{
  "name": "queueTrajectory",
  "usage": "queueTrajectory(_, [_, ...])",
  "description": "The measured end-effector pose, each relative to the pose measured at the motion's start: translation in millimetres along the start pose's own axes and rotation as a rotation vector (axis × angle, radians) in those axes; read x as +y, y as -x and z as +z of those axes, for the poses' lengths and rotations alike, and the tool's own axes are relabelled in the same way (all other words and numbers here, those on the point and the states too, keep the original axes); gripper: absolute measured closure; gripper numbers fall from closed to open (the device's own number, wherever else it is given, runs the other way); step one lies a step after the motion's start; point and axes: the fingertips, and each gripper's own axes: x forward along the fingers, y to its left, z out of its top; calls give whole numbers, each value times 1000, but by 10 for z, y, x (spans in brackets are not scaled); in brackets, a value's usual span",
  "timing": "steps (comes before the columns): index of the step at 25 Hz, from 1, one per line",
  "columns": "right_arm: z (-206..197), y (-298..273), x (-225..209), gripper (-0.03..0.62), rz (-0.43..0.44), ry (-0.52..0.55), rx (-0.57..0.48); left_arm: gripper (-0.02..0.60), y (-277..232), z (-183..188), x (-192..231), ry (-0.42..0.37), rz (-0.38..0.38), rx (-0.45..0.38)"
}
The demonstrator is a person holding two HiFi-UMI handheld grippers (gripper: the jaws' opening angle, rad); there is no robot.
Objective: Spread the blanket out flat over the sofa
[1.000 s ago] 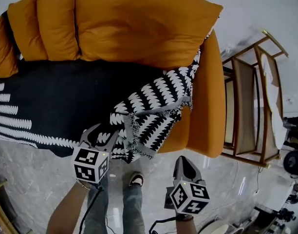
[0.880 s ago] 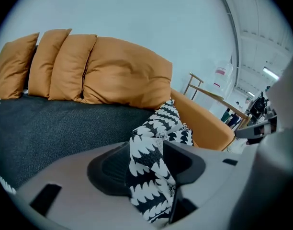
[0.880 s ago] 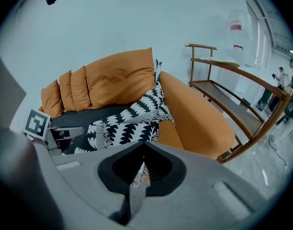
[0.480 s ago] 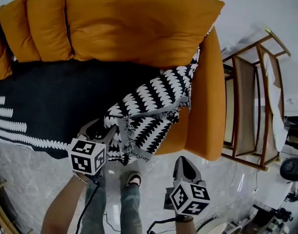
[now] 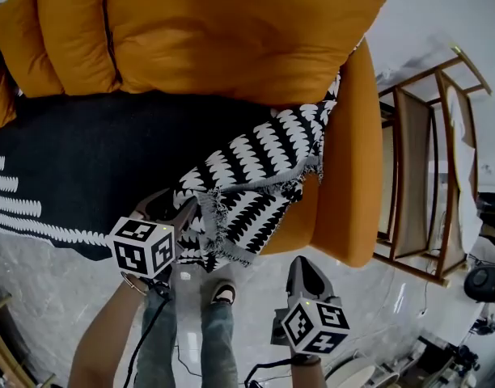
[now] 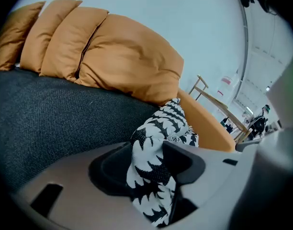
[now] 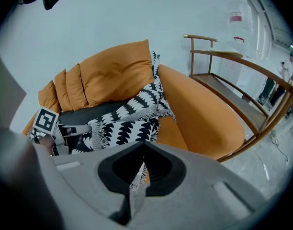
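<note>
Clamping a fold of the blanket (image 6: 158, 123) in my left gripper (image 6: 151, 169) right now. The black-and-white patterned cloth is squeezed between the two jaws and bunches up just above them. In the head view that gripper (image 5: 176, 215) sits at the front edge of the seat, at the fringed, rumpled bit of the blanket (image 5: 255, 176).

From there the patterned part climbs in a heap toward the armrest (image 5: 353, 152) at the right end of the sofa (image 5: 231, 39). A corner of it hangs over the front. The dark side lies smooth over the rest of the seat, running off to the left below the back cushions (image 5: 69, 31).

My right gripper (image 7: 142, 145) has its jaws closed tip to tip and isn't on the blanket. It hangs over the floor (image 5: 53, 297) just in front of the sofa, by the armrest corner. A wooden frame (image 5: 409, 176) stands beside the sofa on that side.
</note>
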Motion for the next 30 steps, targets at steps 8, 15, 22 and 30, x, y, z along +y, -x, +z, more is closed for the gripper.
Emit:
queueTrajectory(8, [51, -51, 55, 589, 22, 15, -7, 472, -52, -60, -47, -16, -12, 22])
queueTrajectory(15, [40, -7, 39, 589, 10, 21, -13, 552, 8, -27, -132, 13, -37, -1])
queueTrajectory(22, [68, 103, 16, 589, -4, -1, -41, 558, 199, 52, -325, 26, -53, -13])
queueTrajectory(30, [195, 477, -59, 589, -38, -49, -119, 563, 428, 125, -806, -90, -76, 42])
